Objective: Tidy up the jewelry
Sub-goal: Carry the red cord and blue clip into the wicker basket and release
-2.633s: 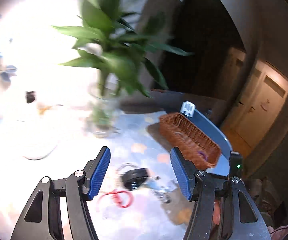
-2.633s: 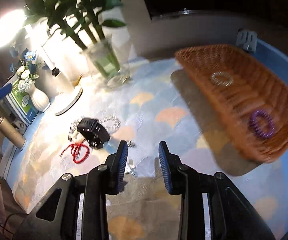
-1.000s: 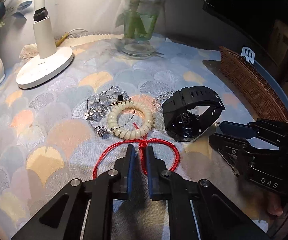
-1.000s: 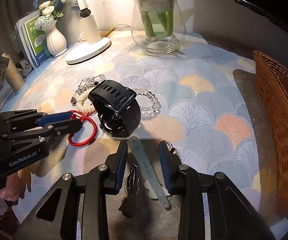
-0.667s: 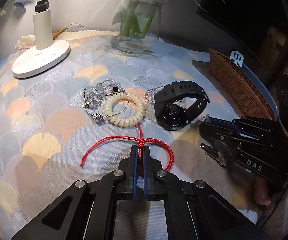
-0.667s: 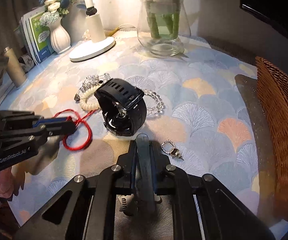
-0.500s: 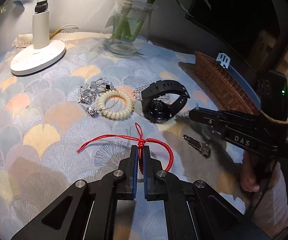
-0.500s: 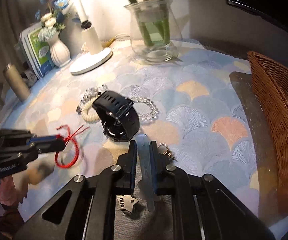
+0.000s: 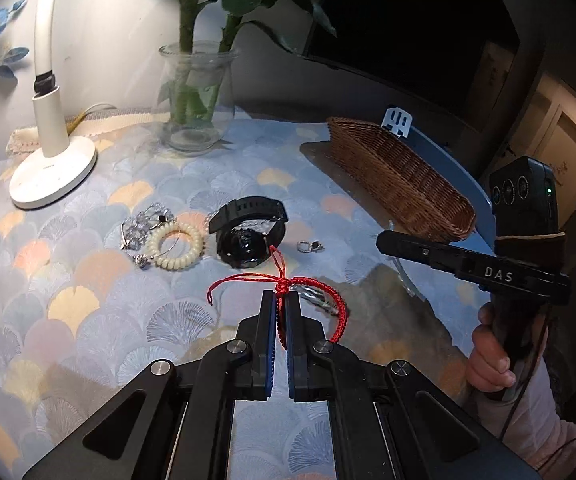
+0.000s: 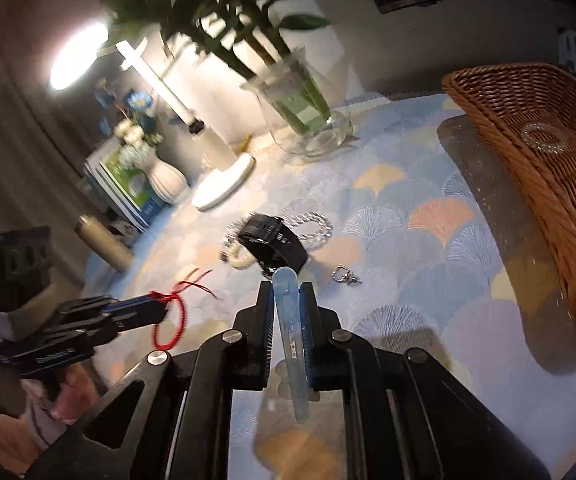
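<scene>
Through the left wrist camera, I am seeing my left gripper (image 9: 281, 300) clamping its blue pads (image 9: 271, 332) on the knot of the red cord bracelet (image 9: 337, 312), whose loop is hanging off to the right above the patterned tabletop (image 9: 88, 280). Beyond it, the black watch (image 9: 248, 232) is lying beside a cream bead bracelet (image 9: 176, 246) and a tangle of clear crystal beads (image 9: 144, 226). A small silver earring (image 9: 309, 245) is resting just right of the watch. The wicker basket (image 9: 399, 172) is standing further right, near the tabletop's edge. The right gripper (image 9: 383, 240) is reaching in from the right, held by a hand (image 9: 487, 360), and I cannot tell its state from this side. A white desk lamp (image 9: 48, 152) and a glass vase (image 9: 196, 96) with green stalks are standing at the back.

Through the right wrist camera, which is blurred, my right gripper (image 10: 286, 292) is pinching a pale blue translucent hair clip (image 10: 289, 320) nearly closed around it, lifted clear of the tabletop. The watch (image 10: 276, 240) is lying just ahead, with the earring (image 10: 343, 274) to its right. The basket (image 10: 527, 152) is sitting at the right, a clear bead bracelet (image 10: 543, 136) inside it. At the left, the left gripper (image 10: 164, 306) is carrying the red cord bracelet (image 10: 176, 320).
</scene>
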A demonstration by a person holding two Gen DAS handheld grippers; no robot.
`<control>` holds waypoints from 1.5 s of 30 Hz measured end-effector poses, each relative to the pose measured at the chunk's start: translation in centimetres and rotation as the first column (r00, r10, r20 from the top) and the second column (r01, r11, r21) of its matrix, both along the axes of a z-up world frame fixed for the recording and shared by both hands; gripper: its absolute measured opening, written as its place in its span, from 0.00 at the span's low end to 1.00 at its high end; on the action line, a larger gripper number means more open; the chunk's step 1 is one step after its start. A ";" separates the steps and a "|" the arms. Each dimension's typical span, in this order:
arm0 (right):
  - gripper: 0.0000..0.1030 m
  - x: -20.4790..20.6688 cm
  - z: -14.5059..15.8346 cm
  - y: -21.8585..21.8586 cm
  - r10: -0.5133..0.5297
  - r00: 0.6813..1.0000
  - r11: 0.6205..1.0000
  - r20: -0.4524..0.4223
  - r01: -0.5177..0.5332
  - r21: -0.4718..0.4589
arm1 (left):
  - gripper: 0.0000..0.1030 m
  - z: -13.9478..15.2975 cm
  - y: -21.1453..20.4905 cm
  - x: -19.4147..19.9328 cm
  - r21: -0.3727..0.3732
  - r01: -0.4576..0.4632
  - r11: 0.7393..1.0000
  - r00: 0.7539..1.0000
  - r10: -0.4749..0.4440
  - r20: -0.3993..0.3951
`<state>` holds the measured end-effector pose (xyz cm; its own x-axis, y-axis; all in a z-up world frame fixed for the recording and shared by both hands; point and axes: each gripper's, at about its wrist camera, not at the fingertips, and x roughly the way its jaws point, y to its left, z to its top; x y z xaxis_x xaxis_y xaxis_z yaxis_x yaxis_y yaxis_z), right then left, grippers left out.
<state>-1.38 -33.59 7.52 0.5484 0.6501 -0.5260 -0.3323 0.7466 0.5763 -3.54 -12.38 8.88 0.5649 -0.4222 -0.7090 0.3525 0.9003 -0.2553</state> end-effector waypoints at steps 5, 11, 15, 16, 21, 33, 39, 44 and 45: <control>0.14 -1.4 2.5 -4.6 -0.016 1.000 0.981 0.024 0.011 0.195 | 0.04 2.5 -2.9 0.7 -0.009 0.051 0.999 0.998 -0.050 0.041; 0.14 -2.6 5.9 -9.2 -0.153 0.985 0.984 0.085 0.144 0.102 | 0.04 5.4 -7.6 2.9 -0.046 0.137 0.990 0.988 -0.133 0.073; 0.14 -1.7 7.1 -12.4 -0.279 0.957 0.960 0.083 0.281 -0.015 | 0.04 6.8 -11.5 5.4 -0.069 0.194 0.979 0.979 -0.189 0.076; 0.14 -1.3 7.3 -13.2 -0.317 0.945 0.945 0.083 0.322 -0.057 | 0.04 7.0 -12.6 6.2 -0.066 0.200 0.978 0.978 -0.195 0.075; 0.14 1.3 6.7 -16.9 -0.436 0.898 0.880 0.062 0.440 -0.181 | 0.04 6.9 -17.9 10.0 -0.076 0.221 0.972 0.975 -0.217 0.056; 0.14 8.2 2.0 -20.1 -0.513 0.852 0.823 -0.101 0.455 -0.340 | 0.04 1.1 -26.7 15.8 -0.014 0.217 0.976 0.975 -0.218 -0.051; 0.14 8.7 1.1 -20.3 -0.493 0.865 0.821 -0.092 0.427 -0.380 | 0.04 -1.3 -28.3 16.4 0.012 0.233 0.972 0.970 -0.231 -0.076; 0.16 8.4 0.8 -20.5 -0.476 0.872 0.846 -0.110 0.421 -0.328 | 0.07 -1.3 -28.0 16.1 -0.042 0.246 0.968 0.966 -0.249 -0.073; 0.16 8.3 0.8 -20.6 -0.470 0.875 0.856 -0.118 0.418 -0.306 | 0.10 -1.1 -27.8 16.0 -0.063 0.251 0.966 0.964 -0.256 -0.078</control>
<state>6.96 -54.16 8.35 0.6228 0.1841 -0.7604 0.1622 0.9204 0.3557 12.50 -40.19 7.73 0.3736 -0.5817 -0.7225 0.5427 0.7688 -0.3383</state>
